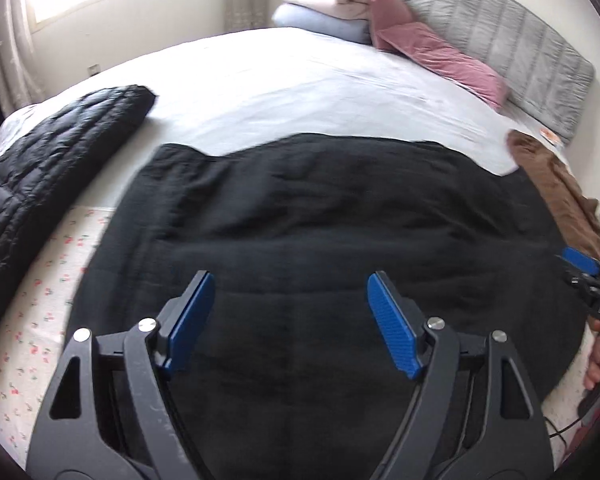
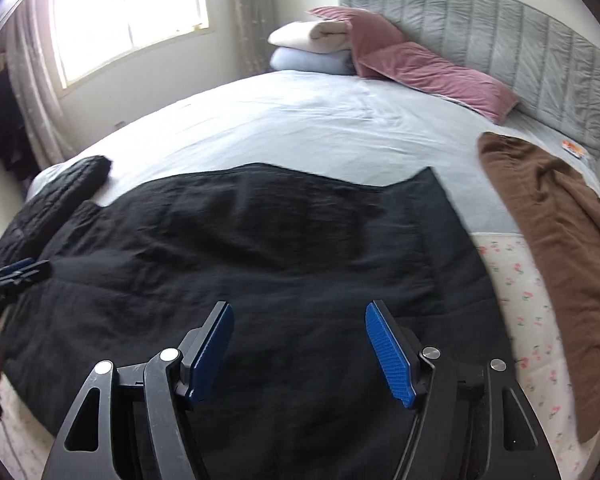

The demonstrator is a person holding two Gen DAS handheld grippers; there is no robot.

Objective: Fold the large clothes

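A large black garment [image 1: 320, 216] lies spread flat across the near part of the bed; it also fills the middle of the right wrist view [image 2: 236, 248]. My left gripper [image 1: 290, 280] is open and empty, hovering over the garment's near half. My right gripper [image 2: 300, 312] is open and empty, hovering over the garment's near right part. The right gripper also shows at the right edge of the left wrist view [image 1: 588, 276]. The left gripper also shows at the left edge of the right wrist view [image 2: 16, 274].
A black quilted jacket [image 1: 48, 184] lies at the bed's left edge. A brown garment [image 2: 556, 240] lies on the right side. Pink pillows [image 2: 428, 68], folded white and blue blankets [image 2: 312, 48] and a grey headboard [image 2: 500, 40] are at the far end. A window [image 2: 128, 12] is back left.
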